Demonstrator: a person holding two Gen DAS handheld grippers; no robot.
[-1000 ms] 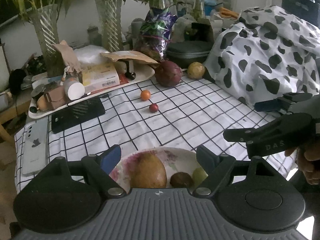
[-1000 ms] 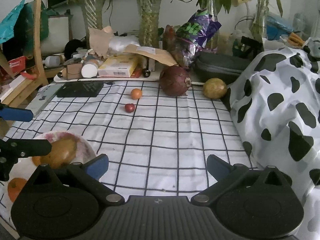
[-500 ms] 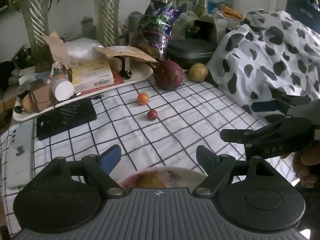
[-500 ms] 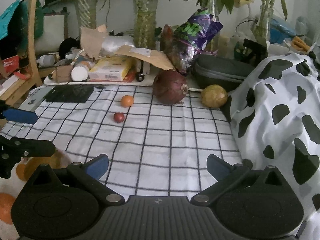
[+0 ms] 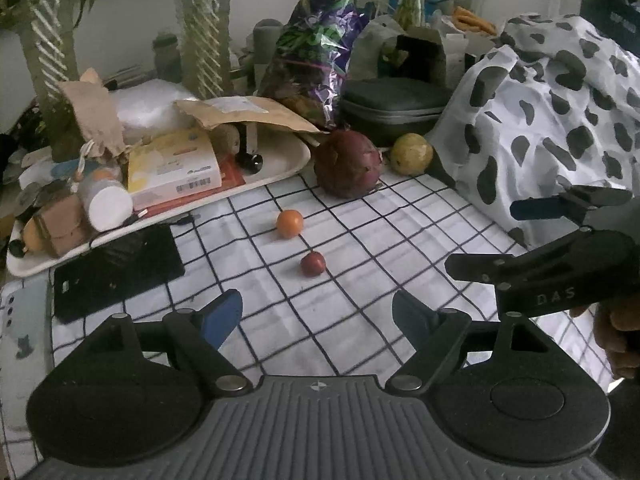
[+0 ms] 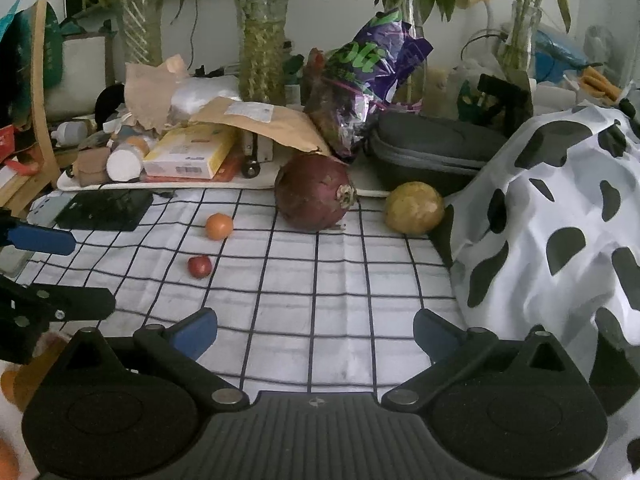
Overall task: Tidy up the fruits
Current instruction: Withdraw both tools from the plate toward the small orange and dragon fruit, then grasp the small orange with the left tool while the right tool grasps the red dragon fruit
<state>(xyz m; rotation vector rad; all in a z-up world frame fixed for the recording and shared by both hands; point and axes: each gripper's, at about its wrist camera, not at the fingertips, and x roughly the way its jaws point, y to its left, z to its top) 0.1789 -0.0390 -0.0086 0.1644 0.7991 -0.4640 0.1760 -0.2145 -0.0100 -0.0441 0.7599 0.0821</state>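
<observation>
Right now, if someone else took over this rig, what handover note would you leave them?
Left gripper: open, empty, over the checked cloth.
Right gripper: open, empty, beside it.
Loose on the cloth: red fruit nearest, orange fruit behind it, then the big dark-red fruit and yellow fruit at the far edge.
Done: cannot tell; only orange shapes at the right view's lower-left edge.
Left: collect those four fruits, probably the red one first.

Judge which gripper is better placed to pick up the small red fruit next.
Left, probably. The small red fruit lies nearly centred ahead of the open left gripper; from the open right gripper it sits off to the left.
</observation>
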